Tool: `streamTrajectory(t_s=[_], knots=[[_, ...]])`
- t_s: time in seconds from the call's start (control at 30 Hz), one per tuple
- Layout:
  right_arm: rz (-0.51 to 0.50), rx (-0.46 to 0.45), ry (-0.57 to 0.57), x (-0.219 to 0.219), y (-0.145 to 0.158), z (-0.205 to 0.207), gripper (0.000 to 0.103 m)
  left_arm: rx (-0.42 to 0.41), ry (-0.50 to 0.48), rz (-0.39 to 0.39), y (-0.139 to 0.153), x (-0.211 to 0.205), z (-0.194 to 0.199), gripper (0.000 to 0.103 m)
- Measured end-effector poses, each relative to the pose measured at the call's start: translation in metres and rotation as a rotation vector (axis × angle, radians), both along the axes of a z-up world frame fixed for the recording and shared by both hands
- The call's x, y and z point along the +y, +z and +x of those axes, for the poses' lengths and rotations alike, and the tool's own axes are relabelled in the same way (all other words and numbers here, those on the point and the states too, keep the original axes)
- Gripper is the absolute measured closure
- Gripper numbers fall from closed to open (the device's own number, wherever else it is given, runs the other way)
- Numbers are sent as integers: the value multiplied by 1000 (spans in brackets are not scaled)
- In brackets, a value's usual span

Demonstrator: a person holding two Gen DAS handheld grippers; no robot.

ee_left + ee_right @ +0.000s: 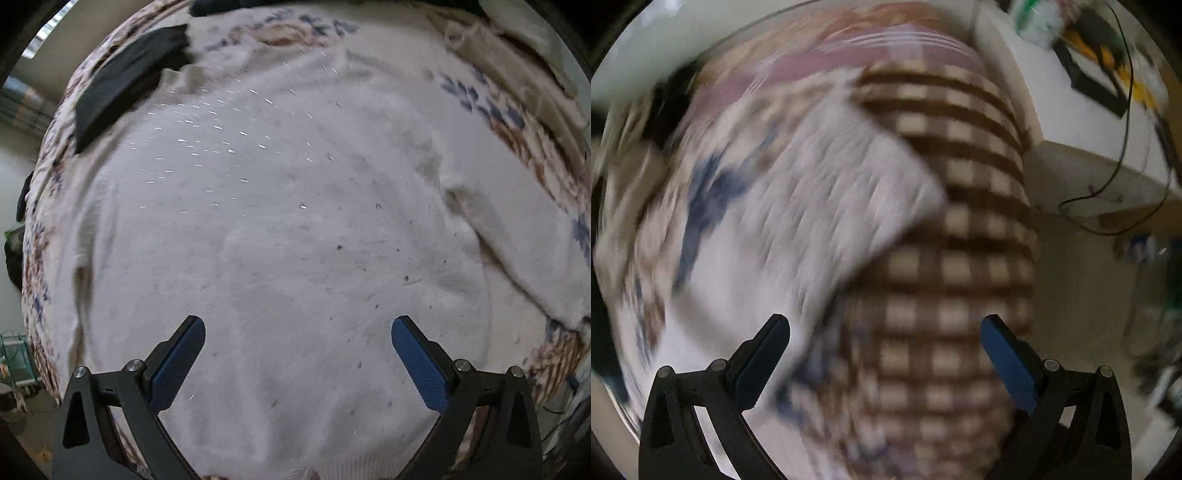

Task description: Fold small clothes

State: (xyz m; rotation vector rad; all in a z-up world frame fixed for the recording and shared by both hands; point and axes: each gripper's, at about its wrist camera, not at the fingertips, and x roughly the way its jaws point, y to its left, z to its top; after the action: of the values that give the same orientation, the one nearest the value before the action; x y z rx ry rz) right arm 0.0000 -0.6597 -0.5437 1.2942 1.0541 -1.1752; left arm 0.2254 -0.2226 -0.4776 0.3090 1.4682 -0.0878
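We are holding the left tongs [297,332] over a white sweater [280,229] that is lying spread out on a bed, and their blue-padded fingers [177,363] are standing wide apart with nothing between them. The sweater is filling most of the left wrist view; small glinting specks are showing across its upper part, and one sleeve [517,251] is lying off to the right. Beneath it, a floral bedspread [491,107] in blue and brown is showing around the edges. A dark folded garment [125,88] is resting at the upper left, just touching the sweater's edge.

We are holding the right tongs [884,332] apart as well, gripping nothing. Their view is heavily blurred. A white ribbed piece of cloth [820,199] is lying on the left, partly over a brown and cream checked blanket [956,236] that is running down the middle. A black cable [1123,147] is trailing across a pale surface at the right. We cannot tell whether the white cloth here is part of the same sweater.
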Motion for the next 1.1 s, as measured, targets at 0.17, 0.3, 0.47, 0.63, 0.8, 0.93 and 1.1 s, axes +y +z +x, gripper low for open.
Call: streamTrajectory(t_s=[0.17, 0.3, 0.47, 0.63, 0.8, 0.93, 1.1], knots=[[-139, -57, -130, -26, -13, -2, 21, -19, -29, 12, -18, 0, 13, 0], [-210, -14, -40, -31, -8, 25, 66, -28, 8, 6, -19, 15, 25, 0], [-293, -30, 128, -21, 25, 69, 94, -56, 98, -16, -12, 55, 42, 0], [-379, -77, 357, 26, 83, 131, 95, -79, 196, -14, -5, 118, 54, 0], [-412, -203, 639, 125, 148, 206, 95, -113, 319, -6, 2, 198, 64, 0], [-409, -313, 891, 245, 177, 277, 95, -132, 436, 2, 7, 267, 57, 0], [-333, -377, 1163, 416, 161, 350, 95, -158, 578, 41, 15, 354, 35, 0]])
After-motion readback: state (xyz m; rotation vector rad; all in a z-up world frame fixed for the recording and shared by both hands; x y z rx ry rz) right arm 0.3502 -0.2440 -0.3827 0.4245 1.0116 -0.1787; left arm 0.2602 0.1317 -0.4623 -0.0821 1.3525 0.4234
